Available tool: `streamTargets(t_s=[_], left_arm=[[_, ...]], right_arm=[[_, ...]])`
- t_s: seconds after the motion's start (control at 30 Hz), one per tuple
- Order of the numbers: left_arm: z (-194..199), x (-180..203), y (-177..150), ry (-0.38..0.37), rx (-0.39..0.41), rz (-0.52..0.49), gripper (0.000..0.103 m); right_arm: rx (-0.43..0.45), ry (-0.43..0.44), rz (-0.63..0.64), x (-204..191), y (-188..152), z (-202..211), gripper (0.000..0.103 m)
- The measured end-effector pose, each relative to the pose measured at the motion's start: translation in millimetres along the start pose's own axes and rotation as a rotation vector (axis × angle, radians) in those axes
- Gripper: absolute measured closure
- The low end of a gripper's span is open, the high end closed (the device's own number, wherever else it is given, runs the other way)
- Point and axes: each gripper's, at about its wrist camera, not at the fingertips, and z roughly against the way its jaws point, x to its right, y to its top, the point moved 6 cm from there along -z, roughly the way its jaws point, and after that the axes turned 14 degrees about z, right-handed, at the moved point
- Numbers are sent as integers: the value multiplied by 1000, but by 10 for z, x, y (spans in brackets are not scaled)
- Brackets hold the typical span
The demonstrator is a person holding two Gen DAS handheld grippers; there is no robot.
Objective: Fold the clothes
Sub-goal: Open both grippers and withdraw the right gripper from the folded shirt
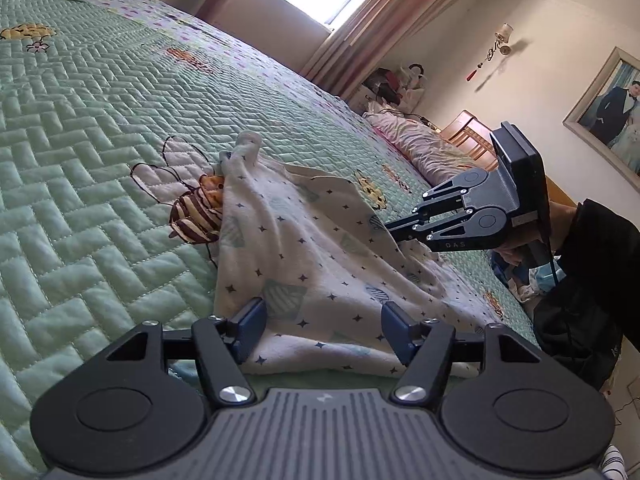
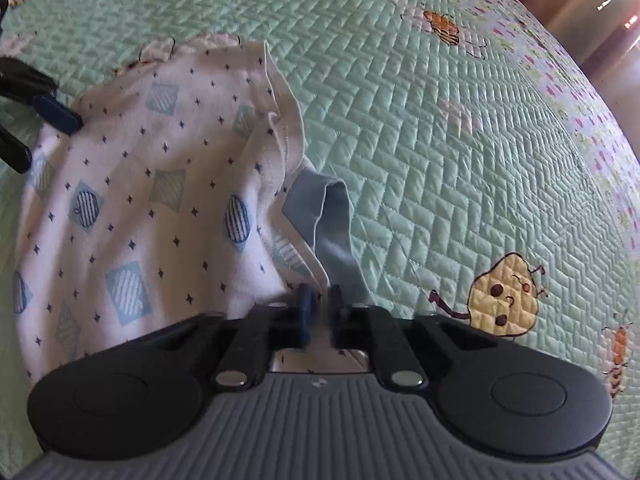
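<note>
A: White garment (image 2: 152, 184) with small dark stars and pale blue patches, lying rumpled on the green quilted bed (image 2: 440, 140); grey-blue neckband (image 2: 328, 216) at about five o'clock of the cloth in the right wrist view.

B: Right tongs (image 2: 320, 312) clamped on cloth just beside that neckband; left tongs (image 1: 324, 328) spread wide, straddling the near hem at six o'clock in the left wrist view, pads not pressing.

A: Long axis?

B: Hard to call while bunched; probably running from the neckband toward eleven o'clock in the right wrist view, one twisted end (image 1: 244, 148) sticking up beside the embroidered bee (image 1: 196, 212).

A: Doing the step well, then?

B: Probably: close the left tongs on a single layer at the hem; keep the right pinch firm; draw the two apart to flatten before any fold; avoid snagging the quilt beneath.
</note>
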Motion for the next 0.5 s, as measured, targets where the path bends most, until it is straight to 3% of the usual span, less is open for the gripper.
streamTargets(t_s=[0.13, 0.37, 0.5], left_arm=[[-7, -7, -6, -1, 1, -4, 35], [-18, -3, -8, -1, 1, -12, 33], [-24, -8, -9, -4, 2, -11, 33]], right_arm=[[10, -19, -13, 48, -39, 84, 99], [41, -108, -164, 228, -254, 148, 98], [156, -149, -293, 212, -198, 363, 72]])
